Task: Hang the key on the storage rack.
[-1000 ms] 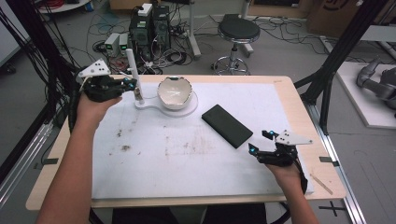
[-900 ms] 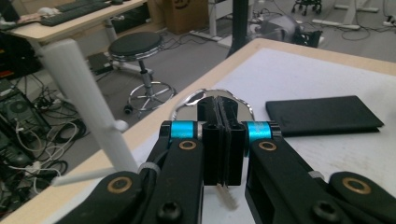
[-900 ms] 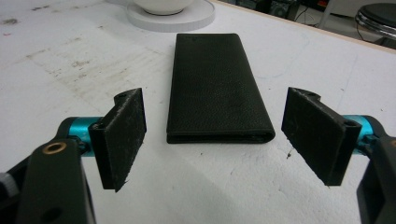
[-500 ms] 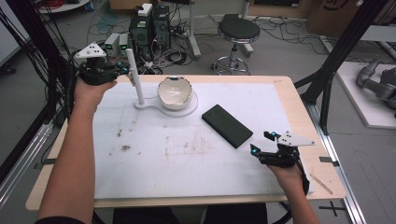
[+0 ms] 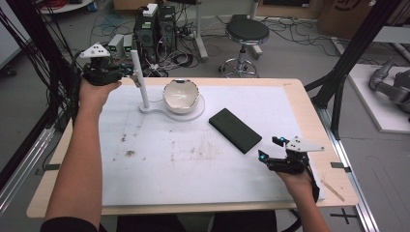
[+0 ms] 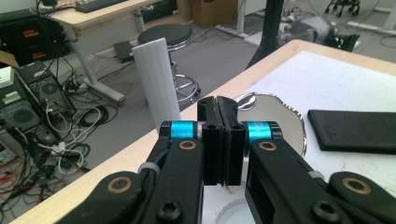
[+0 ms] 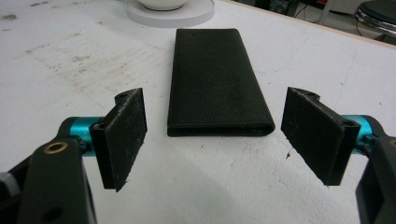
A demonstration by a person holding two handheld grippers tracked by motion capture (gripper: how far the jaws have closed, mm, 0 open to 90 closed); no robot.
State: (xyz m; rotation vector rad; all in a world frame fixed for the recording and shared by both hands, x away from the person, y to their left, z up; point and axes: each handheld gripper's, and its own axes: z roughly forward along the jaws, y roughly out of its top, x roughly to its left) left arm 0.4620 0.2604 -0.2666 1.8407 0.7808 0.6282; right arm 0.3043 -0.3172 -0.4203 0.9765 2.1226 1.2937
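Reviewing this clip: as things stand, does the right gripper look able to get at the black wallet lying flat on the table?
Probably yes. The right gripper has its jaws spread wide, facing the short end of the black wallet, with bare table between them and nothing in the way.

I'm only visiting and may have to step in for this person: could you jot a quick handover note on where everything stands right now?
Left gripper: jaws shut with nothing between them, raised at the table's far left edge beside the white post.
Right gripper: jaws wide open, low over the near right of the table, aimed at the black wallet.
The wallet lies flat and closed, untouched; the mirror sits on the white stand's round base.
Done: nothing gripped yet.
Left: probably ease the right gripper forward and close on the wallet's near end.
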